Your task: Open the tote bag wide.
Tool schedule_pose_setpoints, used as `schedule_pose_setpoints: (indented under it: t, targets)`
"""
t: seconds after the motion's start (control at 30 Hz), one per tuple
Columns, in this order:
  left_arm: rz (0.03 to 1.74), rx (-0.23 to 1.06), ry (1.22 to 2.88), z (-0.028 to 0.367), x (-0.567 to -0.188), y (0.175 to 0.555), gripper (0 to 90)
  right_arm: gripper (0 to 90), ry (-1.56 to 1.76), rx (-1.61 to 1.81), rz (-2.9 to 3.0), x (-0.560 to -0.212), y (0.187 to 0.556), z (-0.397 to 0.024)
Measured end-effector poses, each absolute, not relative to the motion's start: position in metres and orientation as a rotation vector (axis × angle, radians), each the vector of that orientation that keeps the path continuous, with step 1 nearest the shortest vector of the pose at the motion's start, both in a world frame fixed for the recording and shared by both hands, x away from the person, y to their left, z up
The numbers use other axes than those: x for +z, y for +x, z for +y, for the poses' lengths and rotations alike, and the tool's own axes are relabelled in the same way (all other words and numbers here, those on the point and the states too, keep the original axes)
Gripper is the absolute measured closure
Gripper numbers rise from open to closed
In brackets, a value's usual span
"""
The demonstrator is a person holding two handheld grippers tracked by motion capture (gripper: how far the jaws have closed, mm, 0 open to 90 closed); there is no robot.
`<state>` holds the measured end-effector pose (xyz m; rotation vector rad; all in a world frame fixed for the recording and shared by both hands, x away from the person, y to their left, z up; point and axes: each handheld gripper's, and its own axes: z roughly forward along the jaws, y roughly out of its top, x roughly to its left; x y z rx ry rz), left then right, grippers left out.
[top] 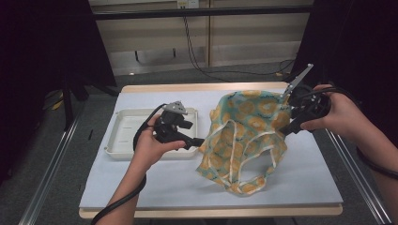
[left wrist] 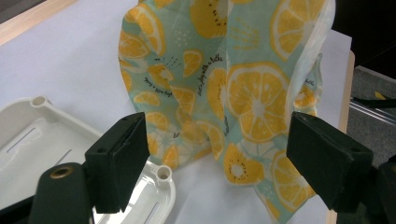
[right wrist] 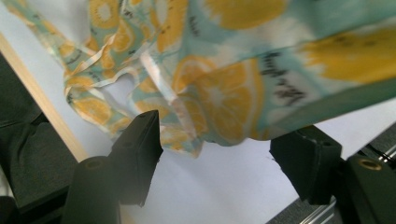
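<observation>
A cloth item printed with orange slices on pale green, trimmed with white straps (top: 248,131), stands bunched on the right half of the table. My left gripper (top: 198,140) lies level at the cloth's left edge and points right. In the left gripper view its jaws (left wrist: 219,135) are wide apart, with the cloth (left wrist: 243,93) just beyond them and nothing pressed. My right gripper (top: 287,127) reaches in from the right at the cloth's raised upper side. In the right gripper view its jaws (right wrist: 224,140) are also apart, and a fold of the cloth (right wrist: 224,93) hangs above and between them, not pinched.
A shallow white tray (top: 122,136) holding nothing sits at the left, right behind my left hand, and its corner (left wrist: 163,175) lies under the left jaw. A pale sheet (top: 164,183) covers the wooden table. Dark floor and metal rails flank both sides.
</observation>
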<state>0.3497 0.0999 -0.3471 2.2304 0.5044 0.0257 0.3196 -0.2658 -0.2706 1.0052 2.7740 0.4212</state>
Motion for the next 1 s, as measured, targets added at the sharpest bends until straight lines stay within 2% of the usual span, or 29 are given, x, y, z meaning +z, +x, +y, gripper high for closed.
schedule_pose_setpoints:
  t: [0.43, 0.6, 0.63, 0.67, 0.73, 0.77, 0.8, 0.87, 1.0]
  targets:
    - [0.428, 0.028, 2.263, 0.082, -0.344, 0.350, 22.6, 34.5, 0.970, 0.427, 2.800, -0.292, 0.319, -0.253]
    - [0.425, 0.013, 2.265, 0.077, -0.346, 0.350, 22.7, 39.1, 0.978, 0.387, 2.798, -0.304, 0.322, -0.247]
    - [0.437, 0.014, 2.271, 0.076, -0.345, 0.351, 22.7, 46.3, 0.994, 0.381, 2.772, -0.307, 0.324, -0.247]
    - [0.437, 0.014, 2.271, 0.076, -0.345, 0.351, 22.8, 46.3, 0.994, 0.381, 2.772, -0.307, 0.324, -0.247]
    - [0.421, 0.009, 2.276, 0.075, -0.347, 0.353, 24.0, 55.8, 1.024, 0.384, 2.745, -0.309, 0.326, -0.247]
    - [0.421, 0.009, 2.276, 0.075, -0.347, 0.353, 25.2, 55.8, 1.024, 0.384, 2.745, -0.309, 0.326, -0.247]
    - [0.420, 0.006, 2.264, 0.074, -0.348, 0.353, 28.1, 64.4, 1.020, 0.387, 2.739, -0.309, 0.328, -0.248]
    - [0.413, 0.008, 2.259, 0.074, -0.347, 0.353, 33.7, 74.5, 1.035, 0.382, 2.731, -0.309, 0.329, -0.248]
    - [0.398, 0.007, 2.270, 0.071, -0.345, 0.354, 40.8, 89.4, 1.046, 0.380, 2.753, -0.307, 0.330, -0.247]
